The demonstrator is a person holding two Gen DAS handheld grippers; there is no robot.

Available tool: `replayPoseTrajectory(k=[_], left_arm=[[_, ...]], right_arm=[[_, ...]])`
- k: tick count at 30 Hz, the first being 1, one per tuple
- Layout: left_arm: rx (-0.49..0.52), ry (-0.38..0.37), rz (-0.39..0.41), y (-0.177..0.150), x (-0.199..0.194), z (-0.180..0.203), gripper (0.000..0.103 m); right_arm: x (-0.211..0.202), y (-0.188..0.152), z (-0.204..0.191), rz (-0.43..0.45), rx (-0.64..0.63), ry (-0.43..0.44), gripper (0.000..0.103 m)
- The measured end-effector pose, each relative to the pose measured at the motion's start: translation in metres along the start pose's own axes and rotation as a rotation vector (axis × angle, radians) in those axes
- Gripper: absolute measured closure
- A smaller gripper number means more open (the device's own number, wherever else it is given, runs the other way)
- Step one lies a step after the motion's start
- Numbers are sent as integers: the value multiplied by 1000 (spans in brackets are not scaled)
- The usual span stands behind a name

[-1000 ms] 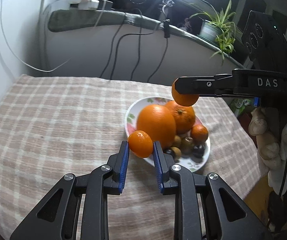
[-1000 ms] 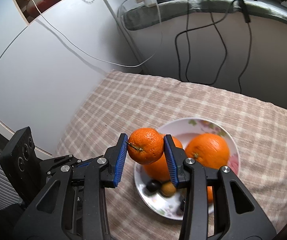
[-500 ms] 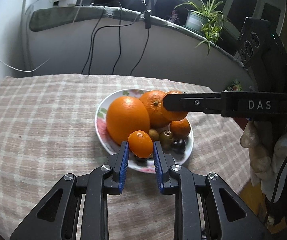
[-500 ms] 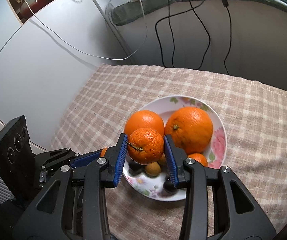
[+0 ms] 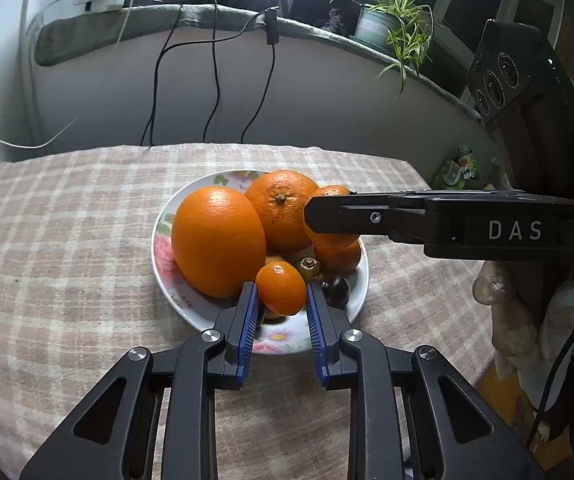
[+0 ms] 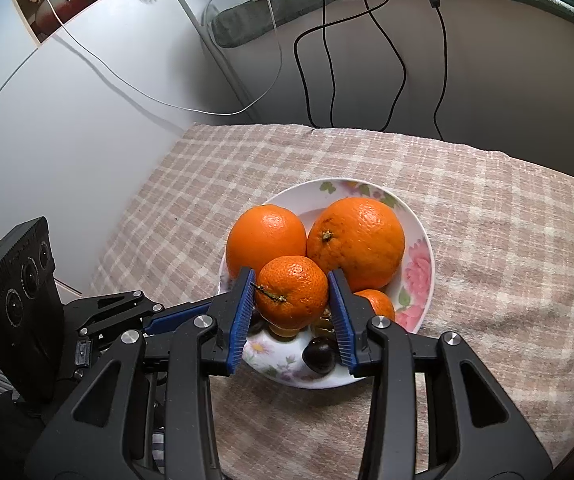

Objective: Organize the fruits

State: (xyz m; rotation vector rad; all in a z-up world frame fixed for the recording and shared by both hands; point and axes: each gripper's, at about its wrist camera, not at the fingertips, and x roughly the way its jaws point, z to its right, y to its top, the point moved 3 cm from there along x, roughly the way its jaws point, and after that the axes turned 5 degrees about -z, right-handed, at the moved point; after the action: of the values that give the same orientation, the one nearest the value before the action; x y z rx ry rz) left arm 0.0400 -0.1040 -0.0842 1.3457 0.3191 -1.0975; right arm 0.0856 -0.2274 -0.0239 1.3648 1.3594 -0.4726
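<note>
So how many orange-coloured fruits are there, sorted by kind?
Large oranges: 2
Mandarins: 2, one in the right gripper
Kumquat: 1, in the left gripper
Total: 5

Two oranges [image 6: 357, 236] in plate [image 6: 421, 276], plate on tablecloth [image 6: 507, 264]
</note>
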Motion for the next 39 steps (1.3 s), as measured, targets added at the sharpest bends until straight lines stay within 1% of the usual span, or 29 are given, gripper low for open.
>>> replayPoseTrajectory(k=[5,6,7,11,13,14,15,25,28,31,32,33,34,35,37,39], left_arm=[[1,4,-2,1,1,1,79],[2,4,-2,1,2,2,77],[3,3,0,1,2,2,71],[11,2,5,2,1,4,66],[15,5,7,2,0,4,64],[16,8,8,2,0,4,64],[16,9,9,2,0,4,64],[28,30,30,0,-10,6,63],[27,38,39,0,-14,6,57],[24,52,50,-1,-18,5,55],[24,57,55,0,-20,5,51],[23,62,58,0,-21,4,49],[21,67,63,0,-22,4,47],[20,73,67,0,-24,3,47],[20,82,74,0,-27,3,47],[22,94,82,0,-31,3,47]], right_arm=[[-1,-2,2,4,4,-3,64],[-2,-2,2,4,4,-4,63],[-1,-2,2,2,4,-3,63],[0,-2,4,-4,6,-3,63],[-1,-2,3,3,7,-3,56],[-3,-2,4,14,8,-1,49],[-5,-1,4,24,7,-2,45],[-19,-5,-1,69,-5,-15,45],[-24,-8,-3,85,-9,-27,45],[-30,-12,-4,107,-14,-40,44],[-33,-13,-6,119,-17,-47,42],[-35,-14,-6,127,-20,-52,37],[-38,-16,-8,141,-25,-62,35],[-41,-17,-9,154,-31,-73,33],[-47,-20,-13,177,-44,-97,32],[-51,-22,-16,191,-54,-116,29]])
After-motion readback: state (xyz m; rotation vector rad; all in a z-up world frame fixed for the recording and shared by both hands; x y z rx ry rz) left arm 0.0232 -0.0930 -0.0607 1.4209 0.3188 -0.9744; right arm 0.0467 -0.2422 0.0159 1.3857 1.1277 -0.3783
